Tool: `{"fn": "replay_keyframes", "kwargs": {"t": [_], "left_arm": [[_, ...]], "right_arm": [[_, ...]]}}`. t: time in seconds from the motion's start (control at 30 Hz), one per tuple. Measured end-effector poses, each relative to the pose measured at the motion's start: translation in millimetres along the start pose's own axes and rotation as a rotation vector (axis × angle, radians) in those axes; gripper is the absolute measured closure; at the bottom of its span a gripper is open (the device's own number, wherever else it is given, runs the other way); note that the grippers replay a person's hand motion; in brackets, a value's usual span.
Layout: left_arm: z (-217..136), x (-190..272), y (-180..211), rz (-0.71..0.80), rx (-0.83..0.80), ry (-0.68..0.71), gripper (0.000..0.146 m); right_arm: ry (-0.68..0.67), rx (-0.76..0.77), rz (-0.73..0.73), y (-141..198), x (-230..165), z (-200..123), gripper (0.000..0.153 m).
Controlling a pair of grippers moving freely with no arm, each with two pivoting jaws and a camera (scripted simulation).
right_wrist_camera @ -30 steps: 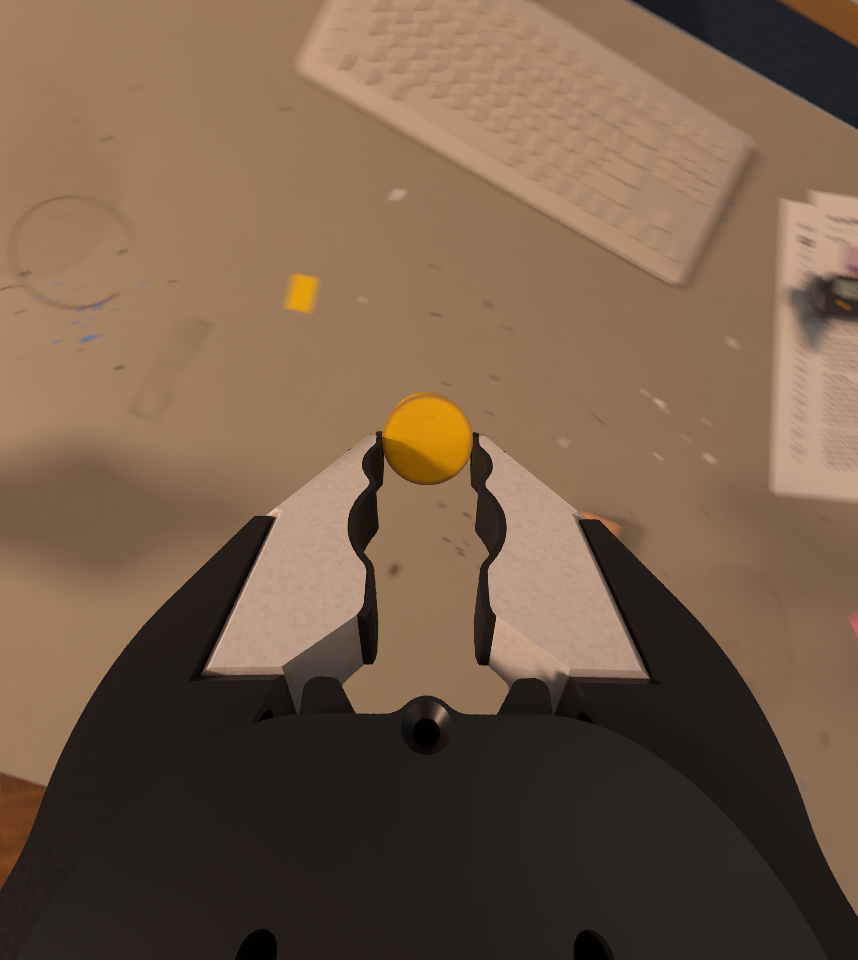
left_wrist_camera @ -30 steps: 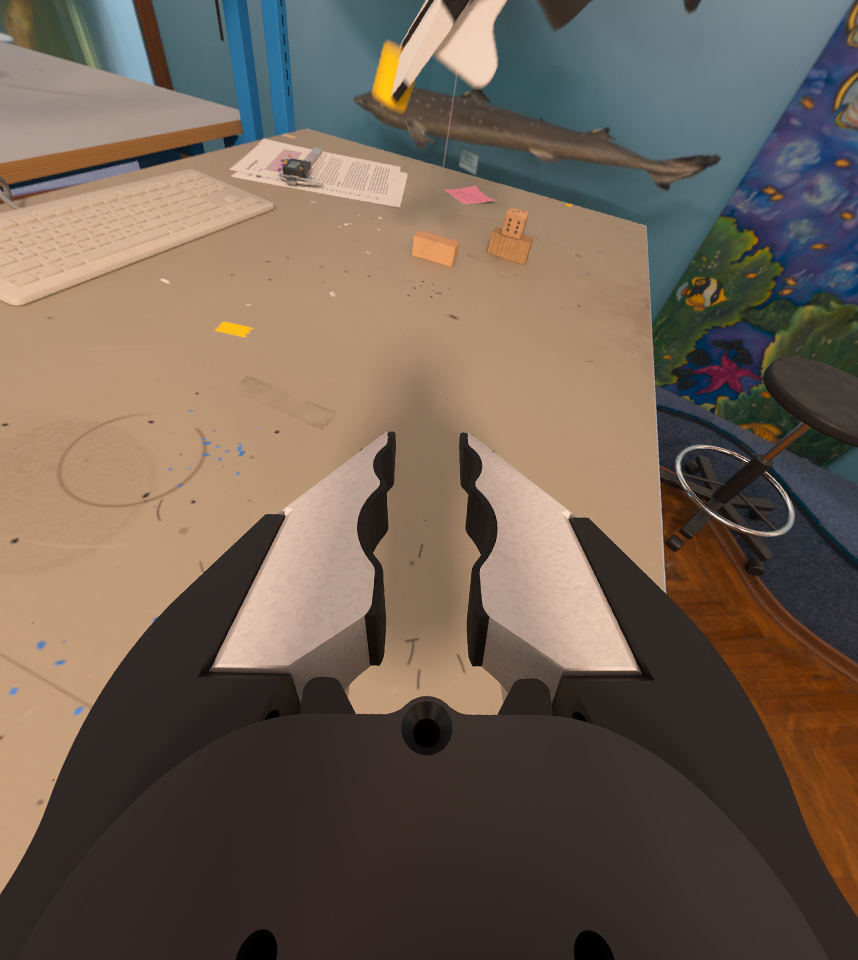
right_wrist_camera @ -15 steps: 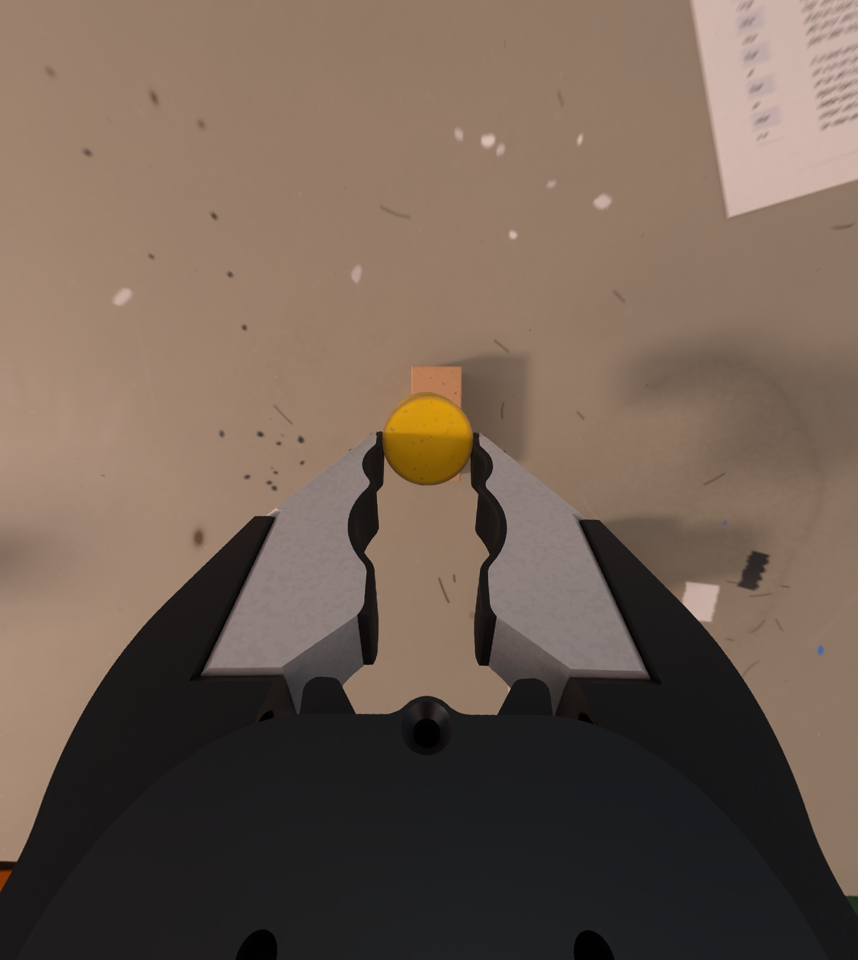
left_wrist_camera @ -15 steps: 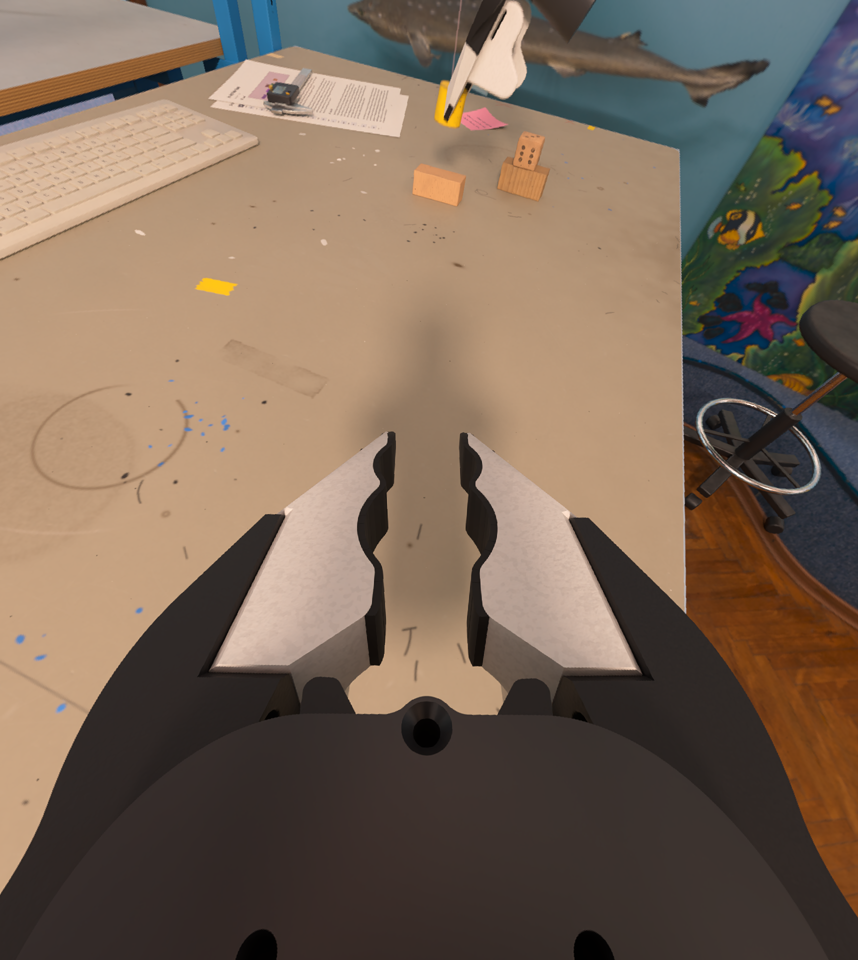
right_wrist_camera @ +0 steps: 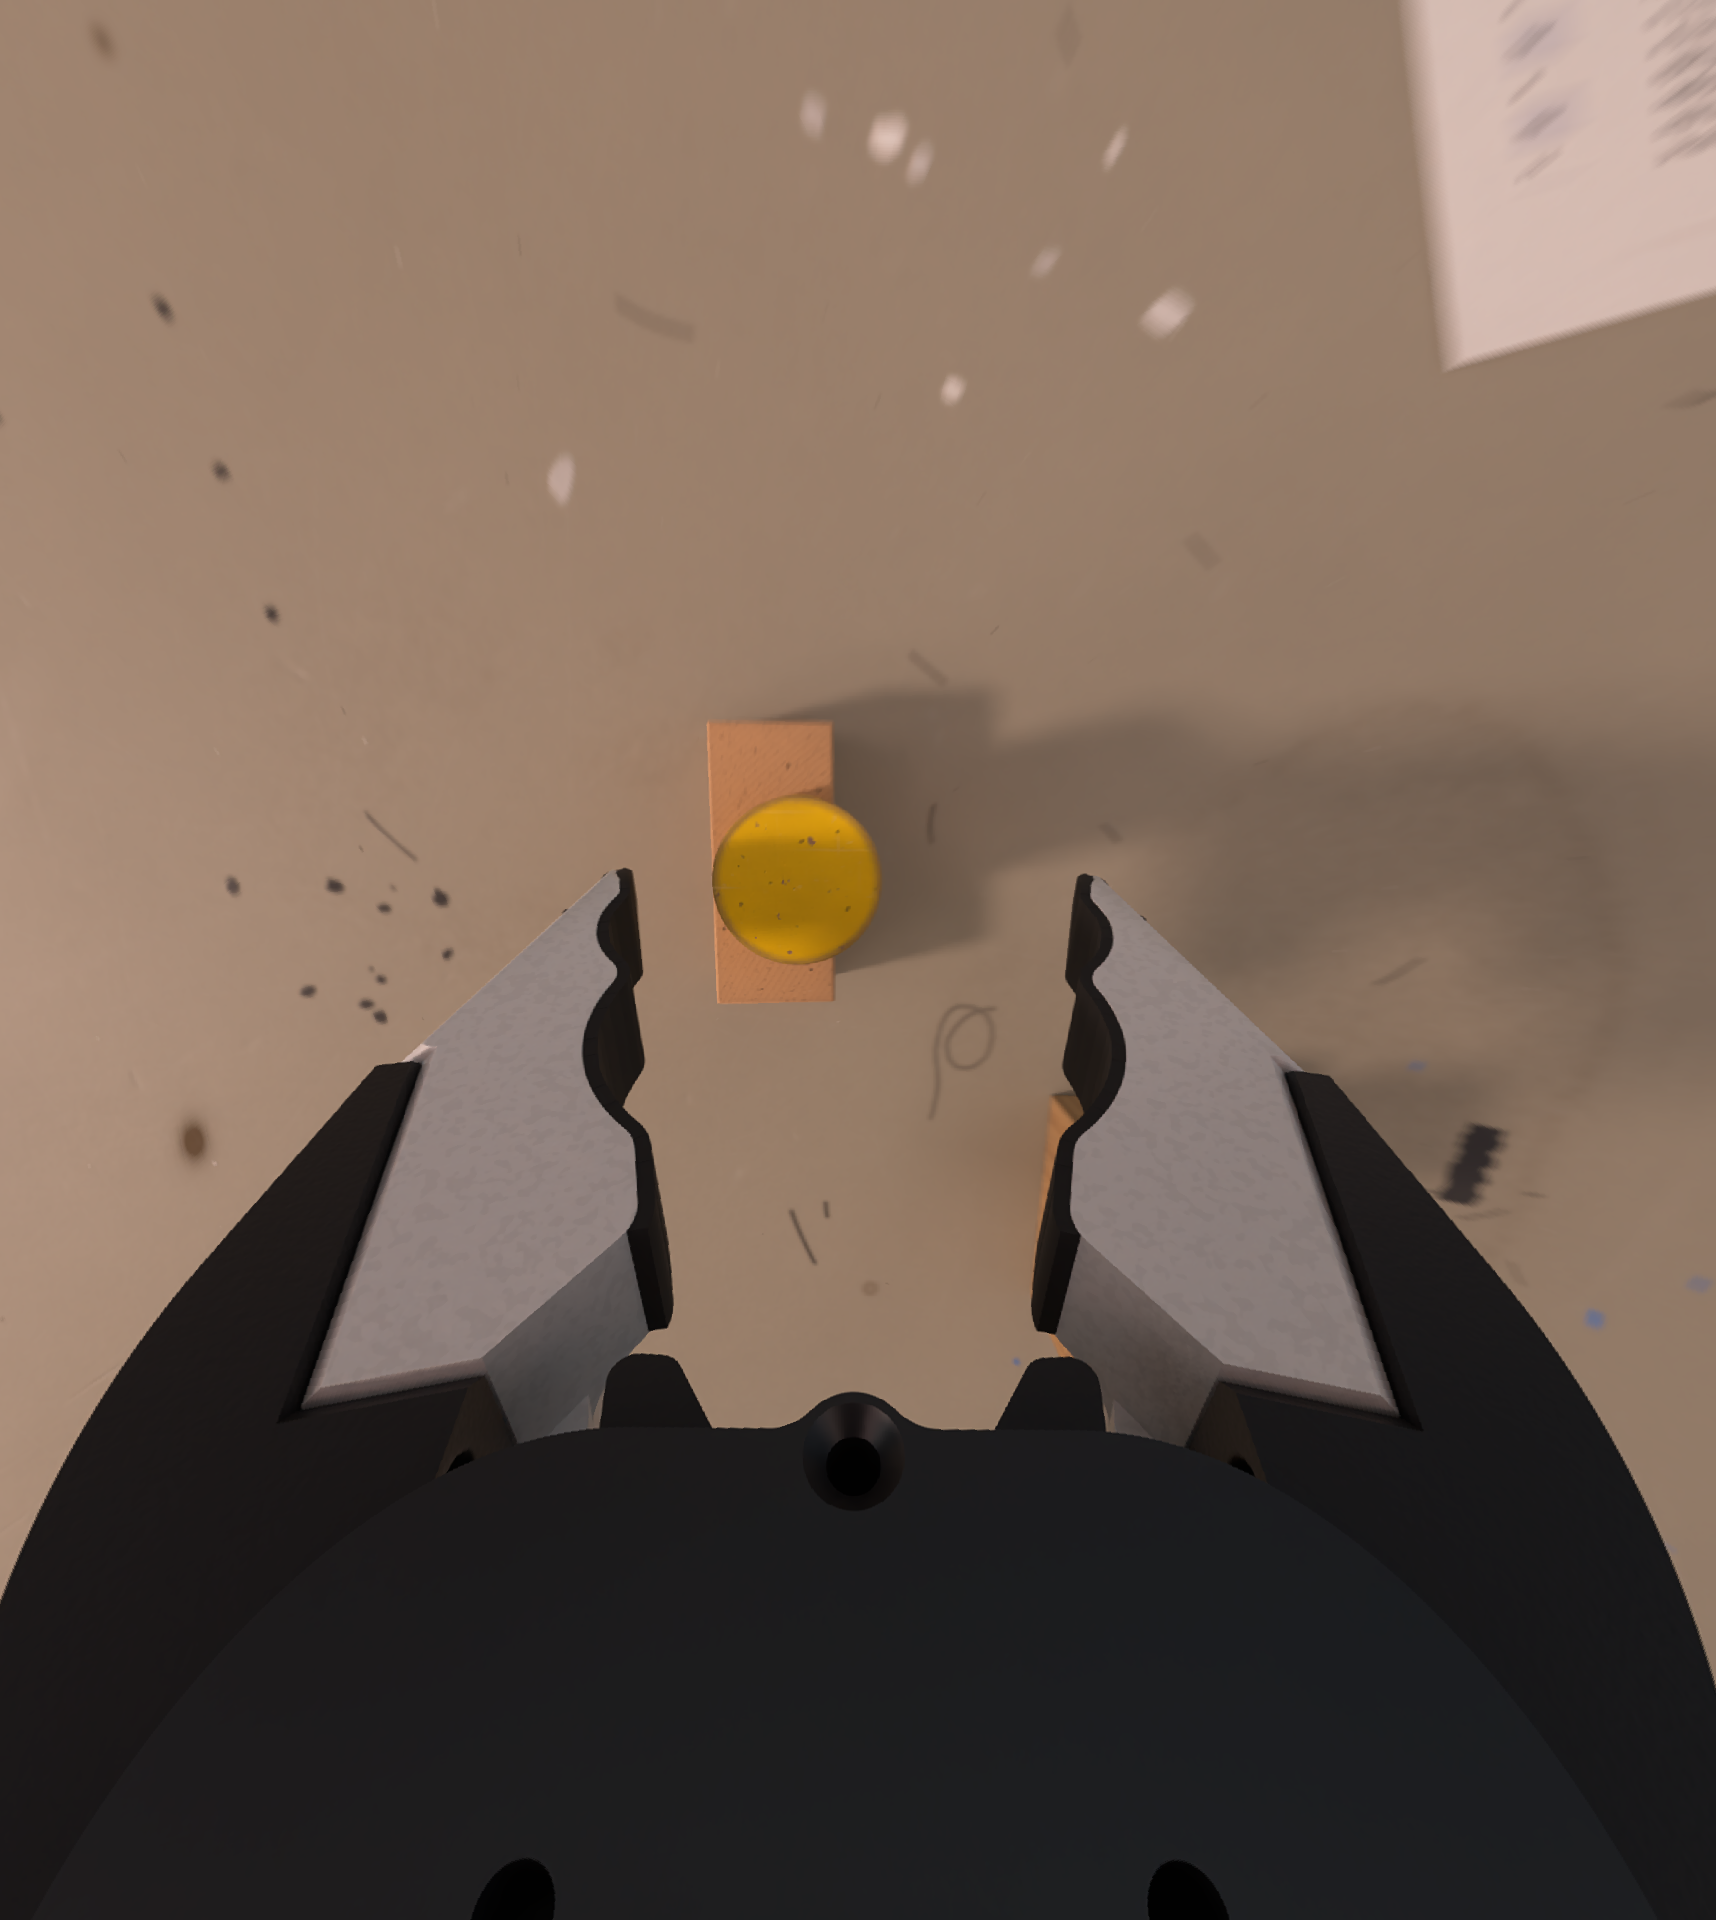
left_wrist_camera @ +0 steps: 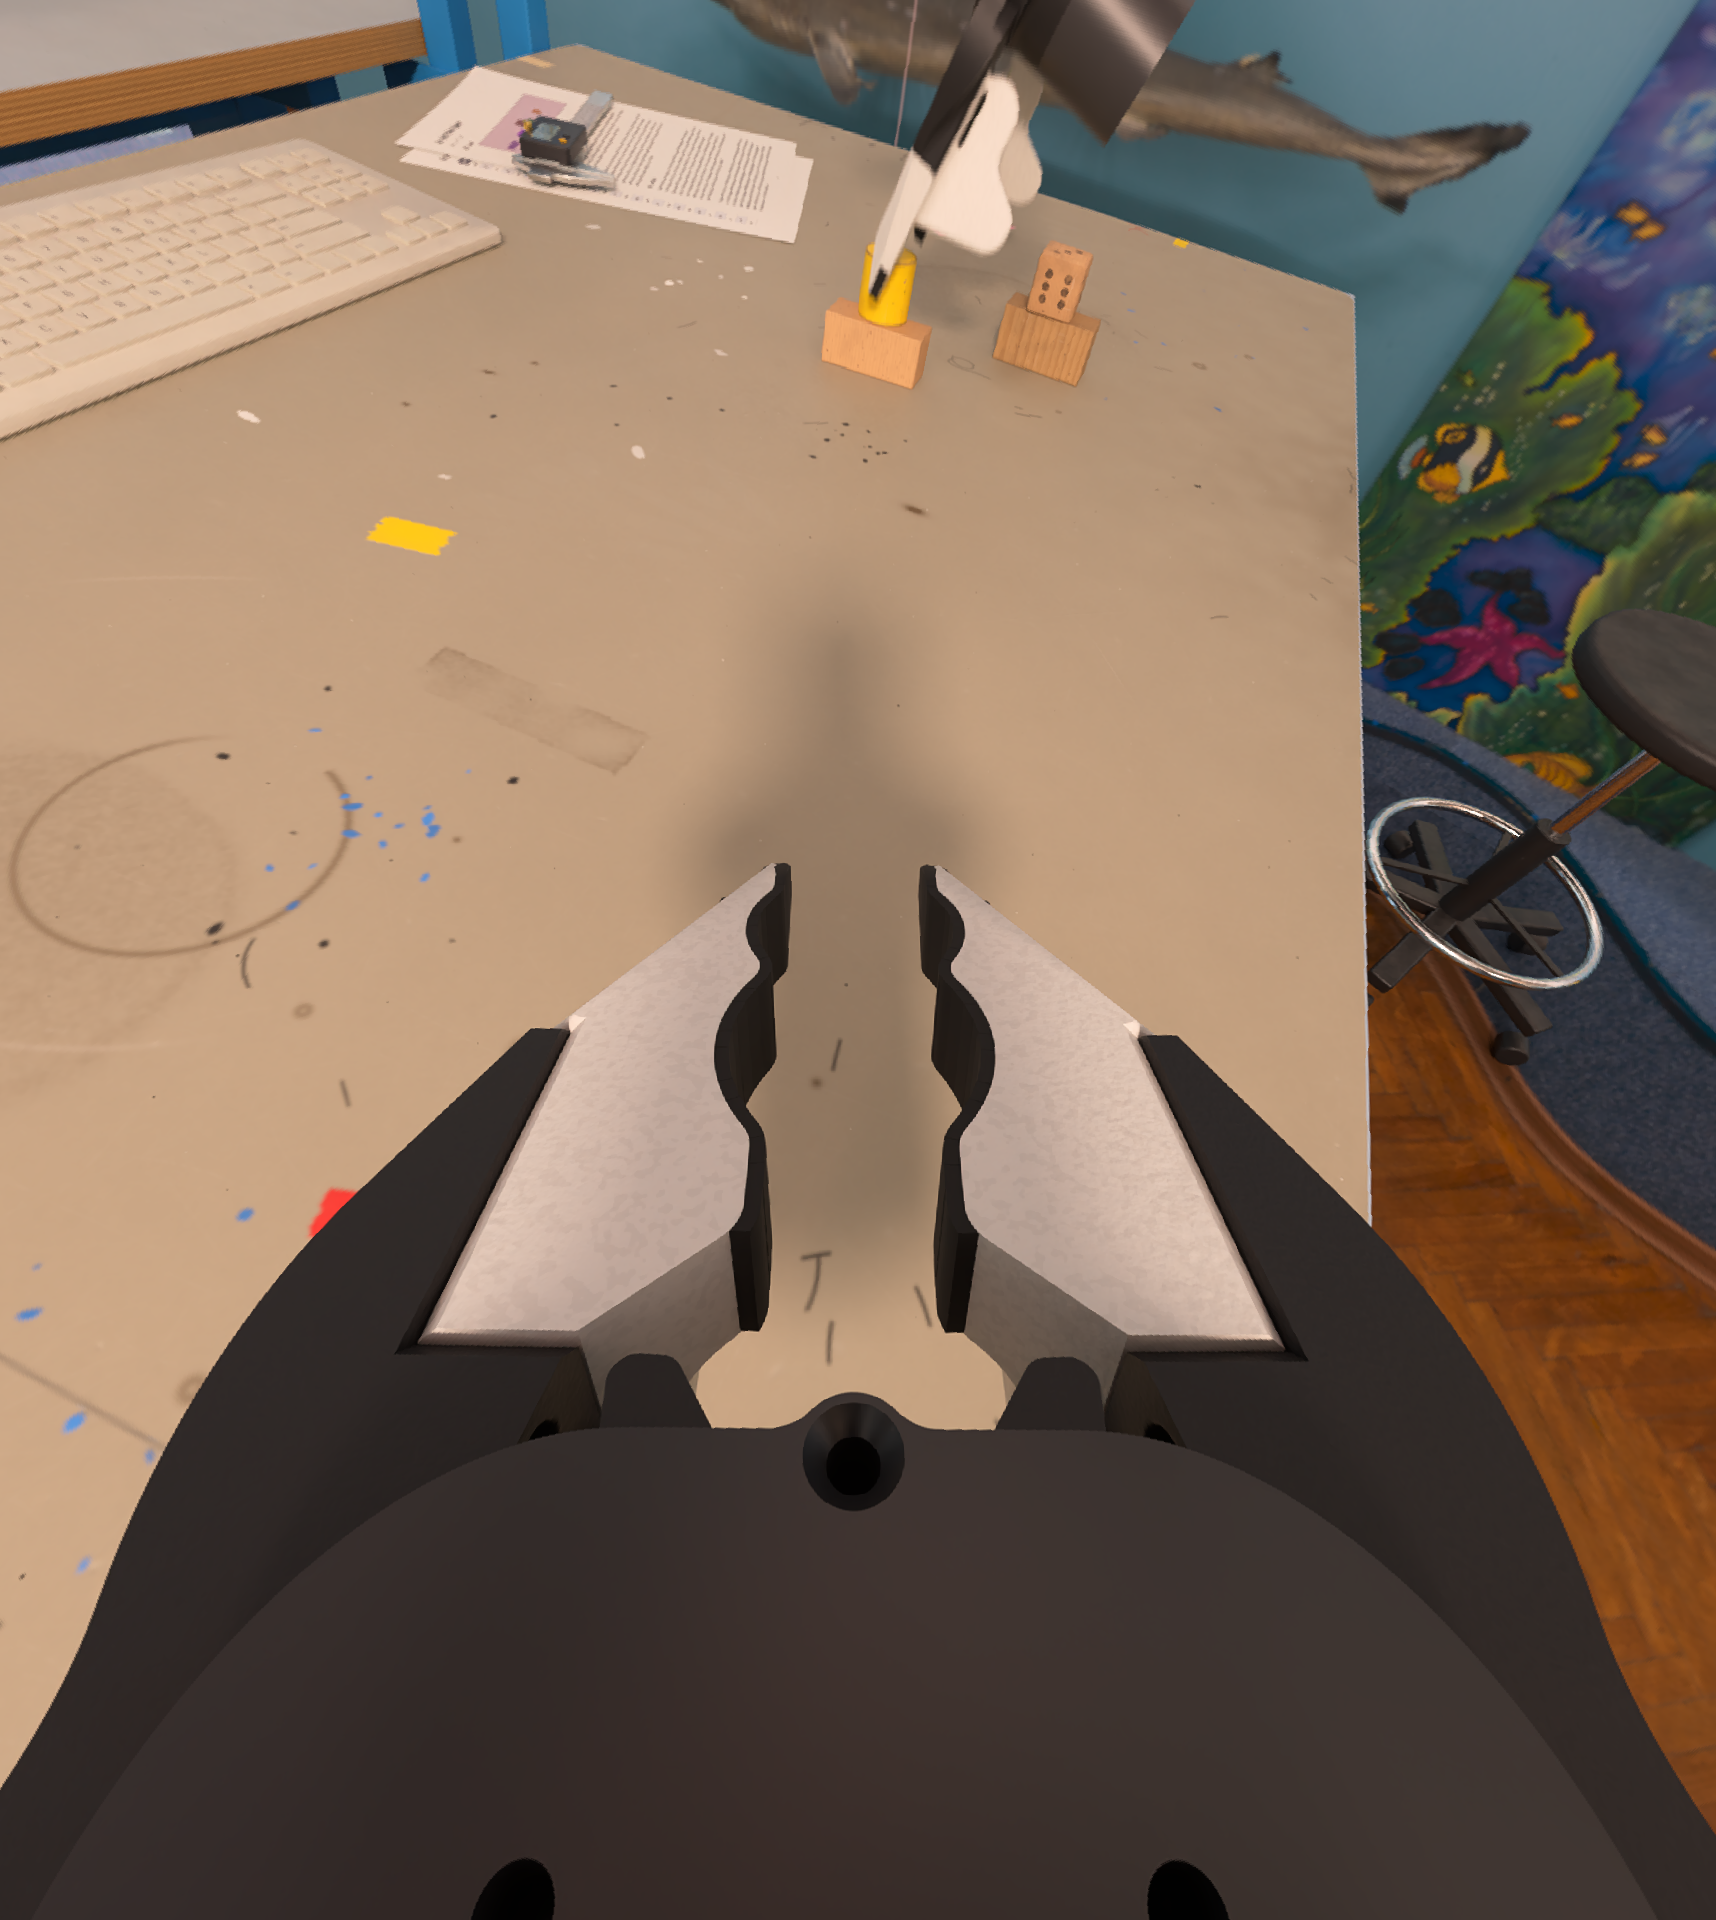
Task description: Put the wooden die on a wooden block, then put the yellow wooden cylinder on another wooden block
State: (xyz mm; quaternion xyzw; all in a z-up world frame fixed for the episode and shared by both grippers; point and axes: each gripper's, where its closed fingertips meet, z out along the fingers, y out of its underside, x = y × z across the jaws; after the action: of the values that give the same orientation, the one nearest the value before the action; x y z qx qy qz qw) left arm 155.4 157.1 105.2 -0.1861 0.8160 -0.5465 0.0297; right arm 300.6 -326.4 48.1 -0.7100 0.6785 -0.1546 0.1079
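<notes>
The yellow wooden cylinder (left_wrist_camera: 888, 293) stands upright on a light wooden block (left_wrist_camera: 875, 343) at the table's far side. The wooden die (left_wrist_camera: 1059, 281) sits on a second wooden block (left_wrist_camera: 1045, 338) just to its right. My right gripper (right_wrist_camera: 852, 883) is open above the cylinder (right_wrist_camera: 796, 879), jaws wide apart and clear of it. The block (right_wrist_camera: 769, 758) shows under the cylinder, and a sliver of the second block (right_wrist_camera: 1060, 1122) shows behind the right finger. In the left wrist view the right gripper (left_wrist_camera: 911, 249) hangs over the cylinder. My left gripper (left_wrist_camera: 854, 883) is open and empty, low over the near table.
A white keyboard (left_wrist_camera: 158, 270) lies at the far left. Papers (left_wrist_camera: 677, 156) with a small black device (left_wrist_camera: 553, 135) lie behind it; a paper corner (right_wrist_camera: 1612, 156) shows too. The table's right edge (left_wrist_camera: 1358, 727) drops to a floor with a black stool (left_wrist_camera: 1706, 707).
My right gripper came down over the light block with the cylinder, then opened and let go; the cylinder now stands on the block. My left gripper tilted and shifted slightly, still empty.
</notes>
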Motion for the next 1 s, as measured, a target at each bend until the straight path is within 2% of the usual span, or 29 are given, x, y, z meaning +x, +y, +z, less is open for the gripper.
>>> {"fn": "replay_keyframes", "kwargs": {"t": [0.07, 0.13, 0.23, 0.33, 0.47, 0.57, 0.67, 0.8, 1.0], "left_arm": [[0.5, -1.1, 1.5, -0.002, -0.003, 0.002, 0.122], [-0.7, -3.5, 1.7, -0.004, 0.001, -0.001, 0.122], [-4.0, -8.4, 0.7, -0.021, 0.016, -0.003, 0.122], [-7.9, -11.8, -1.4, -0.049, 0.039, 0.004, 0.122], [-12.9, -13.5, -4.2, -0.061, 0.061, 0.007, 0.122], [-18.3, -13.3, -8.1, -0.046, 0.08, 0.005, 0.122], [-27.1, -17.5, -11.8, -0.042, 0.105, -0.011, 0.122], [-43.4, -28.9, -16.4, -0.054, 0.145, -0.044, 0.122], [-65.7, -42.5, -22.7, -0.098, 0.231, -0.049, 0.122]], "right_arm": [[0.063, 0.083, -0.01, -16.3, 1.9, -24.8, 0.066], [0.067, 0.197, -0.029, -36.7, -17.1, -55.8, 0.065], [-0.059, 0.36, -0.148, -60.2, -92.4, -93.6, 0.064], [-0.177, 0.49, -0.277, -72.1, -190.0, -104.9, 0.064], [-0.375, 0.604, -0.349, -85.7, -325.8, -87.2, 0.063], [-0.407, 0.657, -0.395, -104.5, -406.1, -60.7, 0.067], [-0.441, 0.655, -0.375, -123.0, -467.8, -36.5, 0.074], [-0.43, 0.646, -0.337, -146.3, -517.1, -6.2, 0.082], [-0.234, 0.697, -0.373, -181.7, -523.5, 22.3, 0.082]]}}
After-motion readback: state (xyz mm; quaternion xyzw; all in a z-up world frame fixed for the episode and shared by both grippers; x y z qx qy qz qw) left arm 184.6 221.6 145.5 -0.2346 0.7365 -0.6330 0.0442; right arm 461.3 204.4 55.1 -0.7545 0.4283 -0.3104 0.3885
